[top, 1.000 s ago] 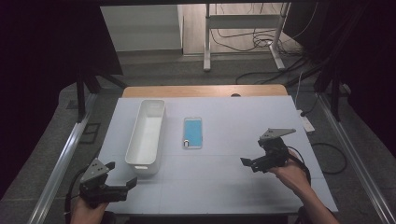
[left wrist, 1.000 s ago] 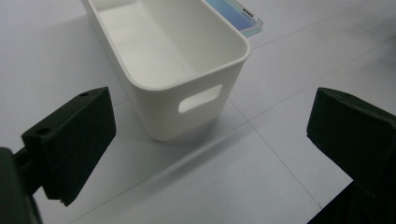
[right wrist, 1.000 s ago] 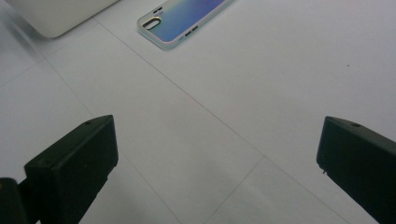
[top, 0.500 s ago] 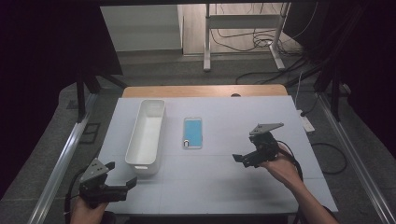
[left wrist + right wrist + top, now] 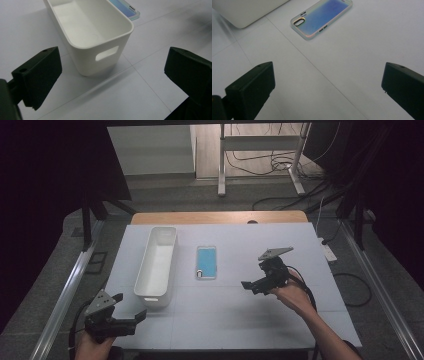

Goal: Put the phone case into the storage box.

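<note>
A blue phone case [image 5: 206, 262] with a clear rim lies flat in the middle of the white table; it also lies ahead in the right gripper view [image 5: 322, 18]. To its left stands a long white bin [image 5: 157, 265], empty inside [image 5: 87, 27]. My right gripper [image 5: 250, 285] hovers open to the right of the case, jaws pointing toward it. At the table's near left corner my left gripper [image 5: 129, 311] is open, just short of the bin's near end with its handle slot [image 5: 107, 53].
The white table [image 5: 280, 245] has a wooden strip along its far edge. Metal rails run along both sides, and cables lie on the floor behind. A corner of the phone case [image 5: 130, 11] lies beside the bin.
My right gripper has moved left across the table toward the phone case. The left gripper has stayed in place.
</note>
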